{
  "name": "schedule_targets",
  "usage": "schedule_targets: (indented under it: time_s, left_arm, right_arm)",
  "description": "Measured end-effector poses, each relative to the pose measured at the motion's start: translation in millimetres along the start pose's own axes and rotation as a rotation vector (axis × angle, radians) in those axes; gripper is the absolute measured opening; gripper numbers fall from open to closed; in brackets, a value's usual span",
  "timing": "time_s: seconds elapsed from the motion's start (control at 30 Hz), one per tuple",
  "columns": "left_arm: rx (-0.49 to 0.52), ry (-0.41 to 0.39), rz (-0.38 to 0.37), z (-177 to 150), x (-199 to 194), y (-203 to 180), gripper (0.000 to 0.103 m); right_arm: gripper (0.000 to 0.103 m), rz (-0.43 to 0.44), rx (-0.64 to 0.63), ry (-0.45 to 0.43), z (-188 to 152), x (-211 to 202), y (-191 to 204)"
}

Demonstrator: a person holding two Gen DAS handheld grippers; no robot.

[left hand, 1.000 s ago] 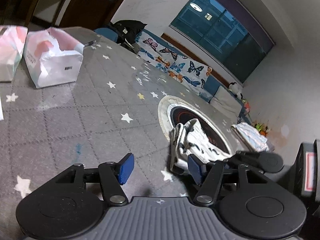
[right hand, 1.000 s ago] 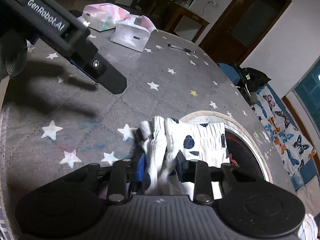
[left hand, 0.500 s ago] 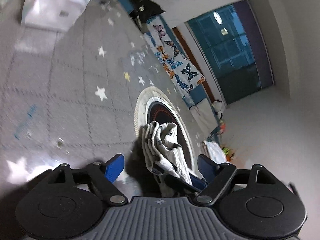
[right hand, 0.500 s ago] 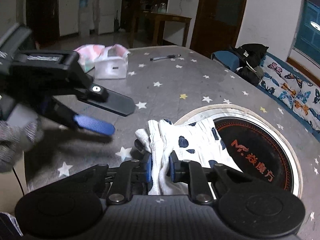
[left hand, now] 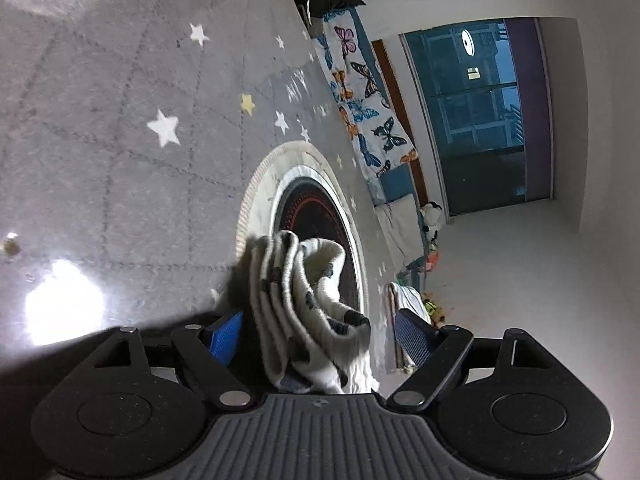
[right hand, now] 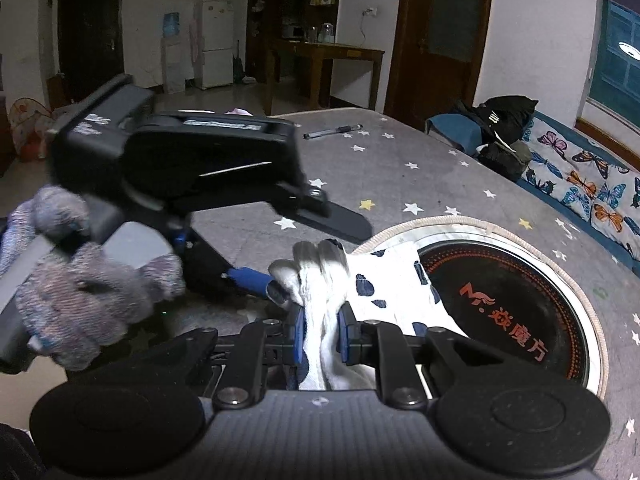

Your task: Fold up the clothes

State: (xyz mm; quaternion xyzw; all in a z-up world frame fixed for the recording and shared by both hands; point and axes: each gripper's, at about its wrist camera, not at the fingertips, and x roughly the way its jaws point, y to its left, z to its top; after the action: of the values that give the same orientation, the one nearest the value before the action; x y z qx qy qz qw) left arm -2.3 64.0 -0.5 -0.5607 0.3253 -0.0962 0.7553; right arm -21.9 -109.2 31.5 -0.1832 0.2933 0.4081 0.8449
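garment (right hand: 384, 276): small white knit with dark spots, bunched; one end lifted, the rest draped onto the round burner (right hand: 508, 296) set in the star-print table (right hand: 400, 168).
right gripper (right hand: 320, 334): pads were clamped on the gathered white edge; cloth bulged out above and below the pinch.
left gripper (left hand: 316, 338): jaws stood wide apart, straddling the hanging bundle, one pad per side. No pad pressed on the cloth.
left hand (right hand: 80, 288): gloved, blurred, just left of the bundle in the right wrist view.
handling: looked light, soft, limp. Won't hold a shape, sags from any pinch point, layers likely to slide over each other.
where to grip: judged best at the ribbed edge (left hand: 276, 272), through all layers, apart from the right pinch so the span can be pulled flat.
risk: catching only the outer layer; fold would fall open.
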Motion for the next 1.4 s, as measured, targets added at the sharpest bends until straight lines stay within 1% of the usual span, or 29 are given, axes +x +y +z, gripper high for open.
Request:
schedule_targets:
  time_s: [0.07,0.2,0.27,0.33,0.43,0.53,0.63,0.7,0.8,0.87,0.93,1.0,1.1,1.13,1.17,1.2,1.23,1.33,1.4]
  left_arm:
    - [-0.007,0.003,-0.007,0.1,2.2,0.0,0.083]
    - [-0.018,0.029,-0.030,-0.5,4.3,2.7,0.079]
    - [-0.031,0.049,-0.037,-0.9,5.3,5.5,0.074]
    - [-0.036,0.067,-0.037,-0.3,6.2,9.2,0.062]
    - [-0.033,0.088,-0.037,0.4,6.2,13.5,0.055]
    - [0.008,0.100,-0.016,1.0,2.9,13.6,0.043]
    - [0.063,0.112,0.017,0.5,0.3,12.3,0.037]
    - [0.092,0.118,0.039,-0.6,0.4,10.8,0.037]
    - [0.102,0.129,0.045,-0.7,1.3,10.5,0.038]
    - [0.108,0.140,0.036,-0.5,0.6,10.4,0.044]
    - [0.128,0.157,0.015,0.7,0.0,8.2,0.054]
    - [0.150,0.169,0.016,0.0,0.8,4.7,0.056]
    - [0.161,0.164,0.028,-2.0,0.0,4.8,0.054]
    - [0.159,0.161,0.029,-2.2,-0.4,5.8,0.052]
    - [0.160,0.158,0.032,-2.5,-0.8,6.7,0.048]
    - [0.166,0.155,0.038,-3.2,-0.9,7.3,0.038]
    - [0.172,0.152,0.044,-4.0,-1.3,8.0,0.035]
    - [0.182,0.136,0.061,-7.5,-5.5,11.1,0.032]
    - [0.181,0.123,0.061,-8.7,-8.6,12.8,0.032]
  right_arm:
    - [0.015,0.008,-0.001,-0.009,-1.3,-2.7,-0.8]
    - [0.015,0.028,-0.003,-0.028,-4.8,-10.9,1.6]
    - [0.015,0.037,-0.012,-0.038,-7.0,-14.0,4.9]
    - [0.015,0.051,-0.027,-0.046,-9.1,-16.0,7.6]
    - [0.015,0.065,-0.048,-0.050,-12.9,-17.1,12.1]
    - [0.015,0.080,-0.069,-0.039,-16.3,-14.3,16.7]
    - [0.018,0.088,-0.078,-0.033,-19.2,-12.6,20.8]
    - [0.019,0.094,-0.078,-0.032,-20.9,-11.8,22.3]
    - [0.019,0.104,-0.085,-0.029,-23.8,-10.2,24.5]
    - [0.019,0.113,-0.085,-0.038,-25.3,-11.7,25.4]
    - [0.019,0.122,-0.087,-0.049,-25.7,-14.2,24.1]
    - [0.019,0.128,-0.095,-0.059,-26.0,-16.7,23.9]
    - [0.019,0.136,-0.122,-0.069,-27.0,-20.4,27.7]
    - [0.019,0.141,-0.128,-0.072,-27.6,-21.3,28.6]
    - [0.019,0.149,-0.135,-0.079,-28.3,-22.5,29.8]
    - [0.019,0.152,-0.139,-0.084,-28.9,-23.7,30.9]
    - [0.019,0.152,-0.141,-0.087,-29.4,-24.8,31.7]
    - [0.019,0.156,-0.128,-0.092,-30.0,-29.1,30.2]
    - [0.020,0.160,-0.109,-0.094,-29.9,-32.6,27.1]
